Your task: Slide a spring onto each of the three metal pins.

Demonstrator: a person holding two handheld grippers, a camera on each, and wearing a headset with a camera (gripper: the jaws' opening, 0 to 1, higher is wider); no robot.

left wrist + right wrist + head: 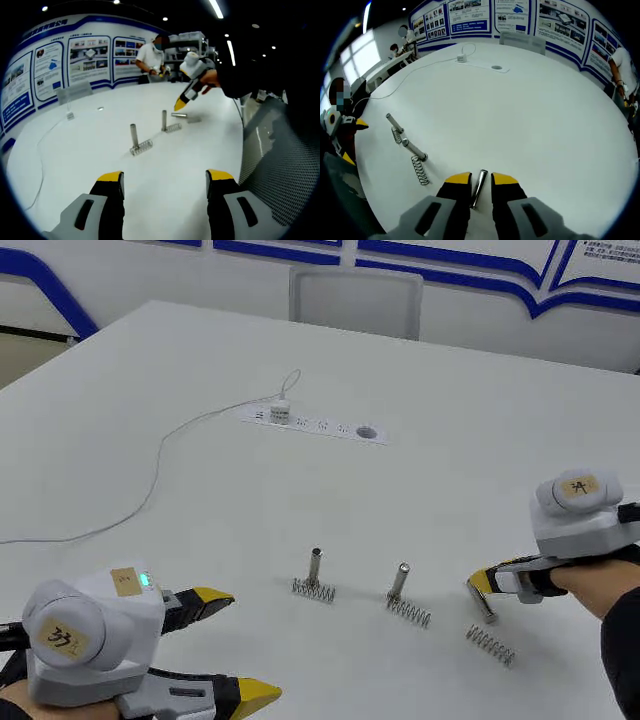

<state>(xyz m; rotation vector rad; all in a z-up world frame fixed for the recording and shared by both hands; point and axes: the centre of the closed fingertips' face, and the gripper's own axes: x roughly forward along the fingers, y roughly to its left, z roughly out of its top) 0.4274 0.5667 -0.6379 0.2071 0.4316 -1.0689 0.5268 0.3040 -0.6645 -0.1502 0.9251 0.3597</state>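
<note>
A: Grippers?
B: Left gripper (236, 645) spread wide, low over the table (450, 440). Right gripper (481, 179) pinching the third pin (479, 191), tilted. Can't tell if its tip touches the table.
A: Other pins?
B: Left pin (315, 564) and middle pin (400, 579) upright, each with a spring lying at its base: left spring (313, 590), middle spring (409, 612). Right spring (490, 645) flat on the table, just beside the third pin.
</note>
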